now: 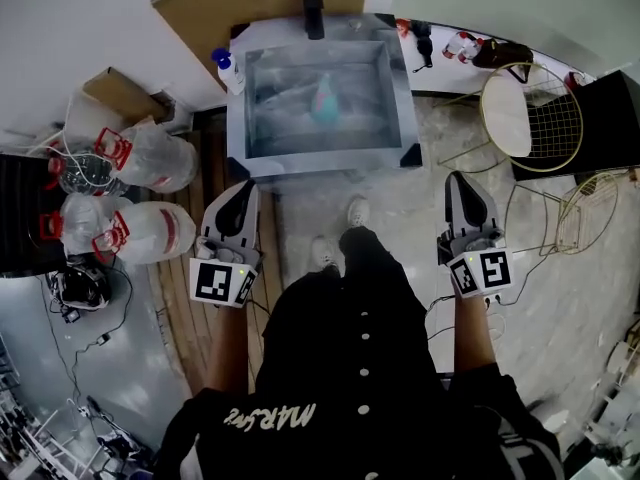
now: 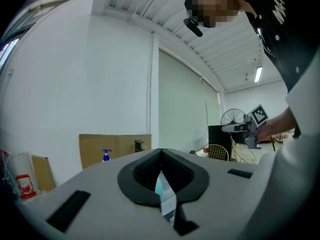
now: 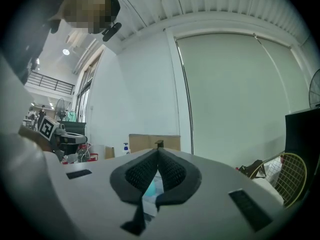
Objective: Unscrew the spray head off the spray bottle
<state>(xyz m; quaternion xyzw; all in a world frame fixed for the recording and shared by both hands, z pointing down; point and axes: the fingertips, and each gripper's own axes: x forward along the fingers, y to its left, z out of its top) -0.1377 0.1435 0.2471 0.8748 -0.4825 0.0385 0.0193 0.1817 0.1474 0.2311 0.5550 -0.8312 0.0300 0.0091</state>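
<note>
With the left gripper (image 1: pixel 242 193) and right gripper (image 1: pixel 466 183) both fully closed, empty and short of the table's (image 1: pixel 318 153) near edge, the spray bottle (image 1: pixel 325 100) sits untouched near the table's centre; jaws left unopened on arrival would likely shove it aside instead of clamping it.
</note>
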